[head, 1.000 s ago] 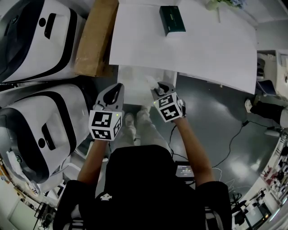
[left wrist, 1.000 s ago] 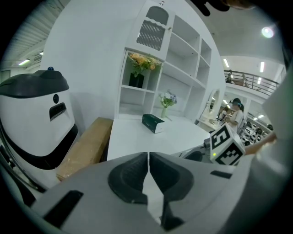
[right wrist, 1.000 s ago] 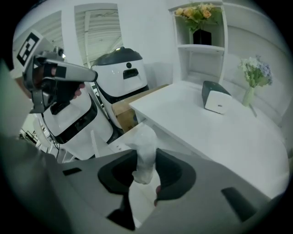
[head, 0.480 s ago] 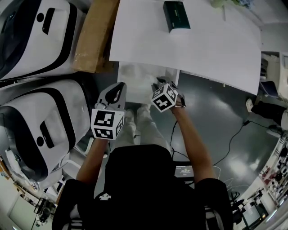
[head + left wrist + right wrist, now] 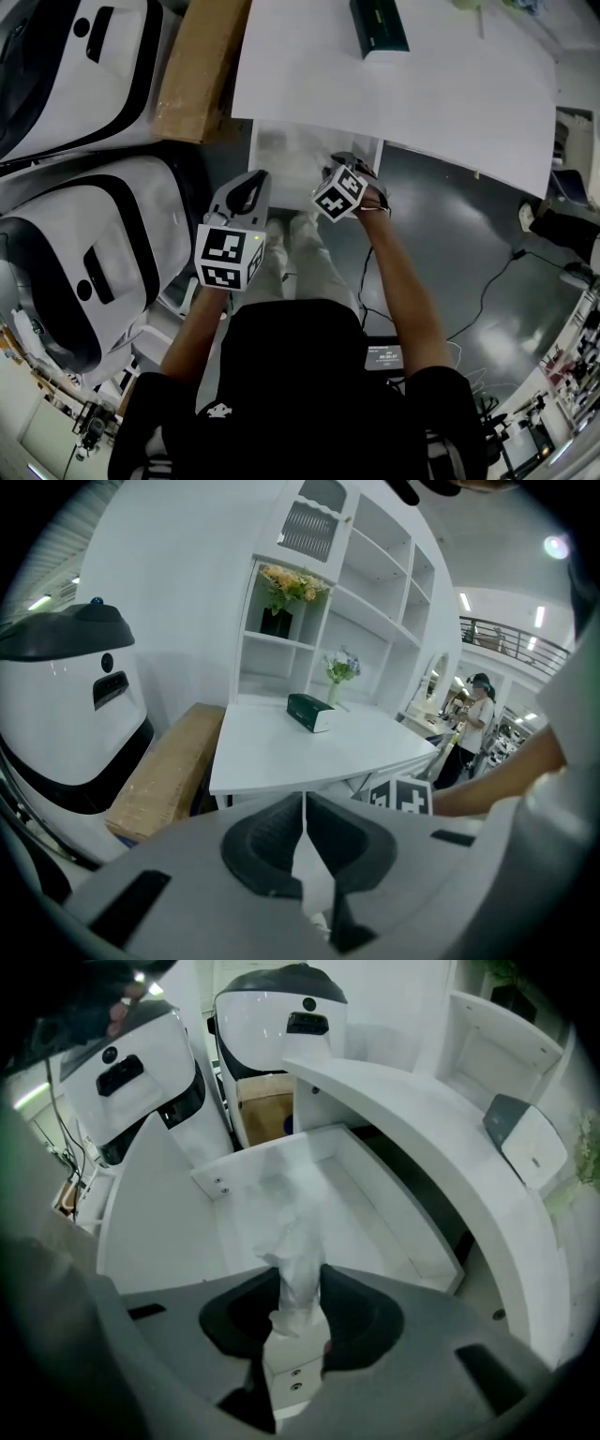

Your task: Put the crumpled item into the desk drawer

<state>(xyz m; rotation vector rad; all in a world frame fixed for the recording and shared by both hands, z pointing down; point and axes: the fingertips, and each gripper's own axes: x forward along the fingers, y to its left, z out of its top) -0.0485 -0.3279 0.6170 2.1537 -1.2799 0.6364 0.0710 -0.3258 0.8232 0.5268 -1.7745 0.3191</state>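
In the head view the right gripper (image 5: 345, 164) hides the crumpled paper (image 5: 295, 1241), and the open drawer (image 5: 286, 150) at upper centre is blurred. The right gripper view shows narrow jaws pinching the paper above the drawer. The left gripper (image 5: 303, 803) has its jaws together, empty.

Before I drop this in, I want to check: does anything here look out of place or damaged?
Nothing stands out. The drawer stands open and straight, the right gripper holds the crumpled item over it, and nothing has spilled.
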